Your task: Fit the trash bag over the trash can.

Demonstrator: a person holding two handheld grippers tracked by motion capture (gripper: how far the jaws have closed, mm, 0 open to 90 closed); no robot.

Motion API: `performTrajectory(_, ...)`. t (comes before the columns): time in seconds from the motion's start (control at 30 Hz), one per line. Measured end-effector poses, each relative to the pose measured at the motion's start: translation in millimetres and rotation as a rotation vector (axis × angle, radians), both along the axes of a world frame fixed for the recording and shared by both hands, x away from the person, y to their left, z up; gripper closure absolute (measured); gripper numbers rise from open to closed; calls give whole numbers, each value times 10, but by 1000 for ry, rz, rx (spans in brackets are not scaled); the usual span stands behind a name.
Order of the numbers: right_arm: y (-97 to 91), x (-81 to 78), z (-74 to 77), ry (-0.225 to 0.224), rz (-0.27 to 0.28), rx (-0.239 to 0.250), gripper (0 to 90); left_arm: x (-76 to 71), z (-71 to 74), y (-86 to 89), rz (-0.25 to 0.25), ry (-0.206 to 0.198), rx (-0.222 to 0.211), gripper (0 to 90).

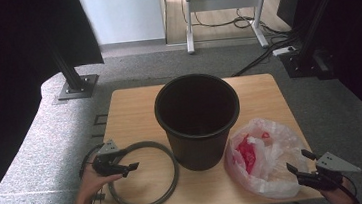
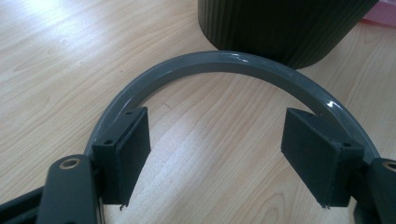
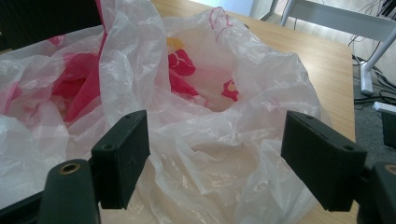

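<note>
It looked like a lab or office workroom rigged for recording. A small wooden table (image 1: 129, 112) stood on grey carpet (image 1: 130, 66). Behind the table, a white-framed desk (image 1: 222, 0) had loose cables (image 1: 239, 21) under it and a power strip (image 1: 283, 50) nearby. Black metal posts (image 1: 67, 67) on bolted base plates flanked the table, with dark curtains (image 1: 8, 48) at both sides.

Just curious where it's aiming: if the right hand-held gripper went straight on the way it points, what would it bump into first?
Most likely the crumpled translucent plastic bag with red print: it lies directly ahead of the open right hand-held gripper, though depth is hard to judge.
</note>
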State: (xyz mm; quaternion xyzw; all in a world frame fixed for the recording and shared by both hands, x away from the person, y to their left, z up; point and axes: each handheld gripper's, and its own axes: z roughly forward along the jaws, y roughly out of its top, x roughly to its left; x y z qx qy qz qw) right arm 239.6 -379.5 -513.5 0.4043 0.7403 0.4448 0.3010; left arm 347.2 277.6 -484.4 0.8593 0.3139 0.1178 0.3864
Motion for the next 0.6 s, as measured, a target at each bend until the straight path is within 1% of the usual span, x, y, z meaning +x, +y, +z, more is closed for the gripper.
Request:
performTrajectory(0.17,47,26,20,6,23,-13,231,18,-14,-10,-7,10,4,241)
performTrajectory(0.37,162,73,125,1,78,-11,231,26,-24,-1,-10,18,1,241)
performTrajectory(0.6,333,226,219,21,146,-37,228,49,-53,-31,-23,33,16,243)
